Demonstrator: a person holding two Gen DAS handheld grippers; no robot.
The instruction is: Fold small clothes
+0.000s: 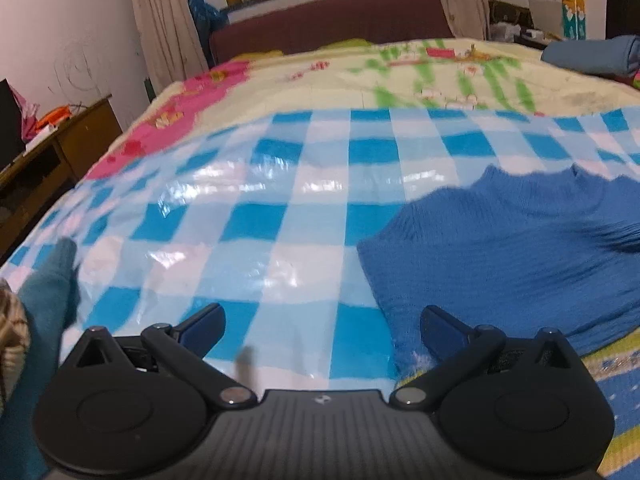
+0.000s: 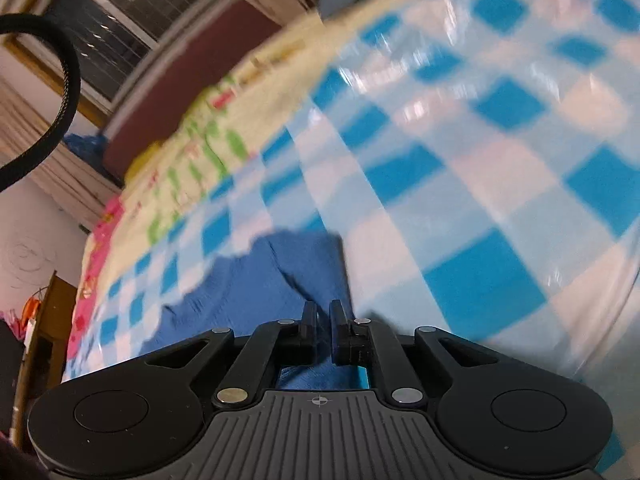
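Right claw [image 2: 323, 316] is nearly shut, pinching a lifted fold of the blue knit sweater [image 2: 256, 280], probably to drag that edge over for a fold. Left claw [image 1: 322, 320] gapes wide and empty, the sweater just right of it on the checkered plastic sheet [image 1: 260, 220] covering the bed.

A ribbed blue knit sweater [image 1: 520, 248], matt and soft-looking, lies on a glossy plastic checked sheet [image 1: 256, 216] that throws back the room's light in white streaks. Beyond it, a printed cloth bedspread [image 1: 400, 76] looks dull and slightly fuzzy. The left tool [image 1: 322, 328] shows matt black plastic arms with shiny metal pivot pins and a ridged grey body. A brown wooden cabinet [image 1: 76, 140] stands alongside.
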